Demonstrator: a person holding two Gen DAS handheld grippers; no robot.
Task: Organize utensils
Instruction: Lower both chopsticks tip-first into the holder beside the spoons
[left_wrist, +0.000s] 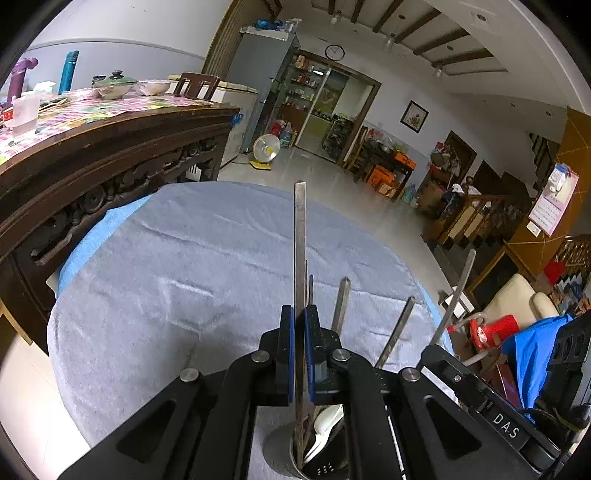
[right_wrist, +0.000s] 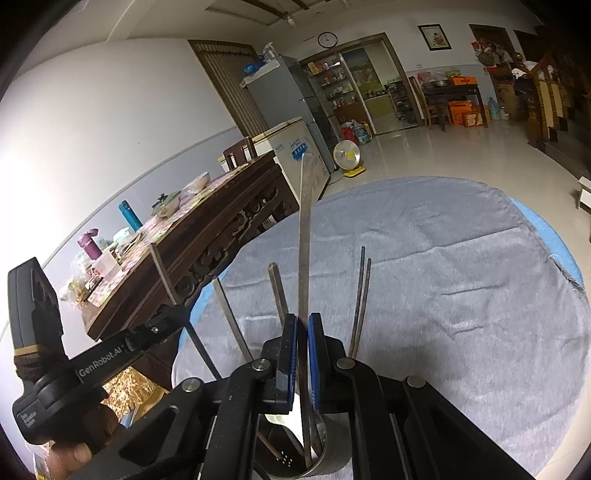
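Note:
My left gripper (left_wrist: 299, 314) is shut on the flat handle of a metal utensil (left_wrist: 300, 236) that stands up out of a round metal utensil holder (left_wrist: 280, 454) just below the fingers. My right gripper (right_wrist: 302, 321) is shut on another long flat metal utensil handle (right_wrist: 305, 229) that rises from the same holder (right_wrist: 332, 458). Several more handles stand in the holder, with a pair of chopsticks (right_wrist: 360, 299) at the right. A white spoon (left_wrist: 325, 421) lies inside the holder. The left gripper body (right_wrist: 55, 362) shows at the left of the right wrist view.
The holder stands on a grey cloth (left_wrist: 184, 266) over a blue-edged round table. A dark carved wooden table (left_wrist: 92, 158) with bowls and bottles is close on the left. A tiled floor, a fan (left_wrist: 264, 149) and stairs lie beyond.

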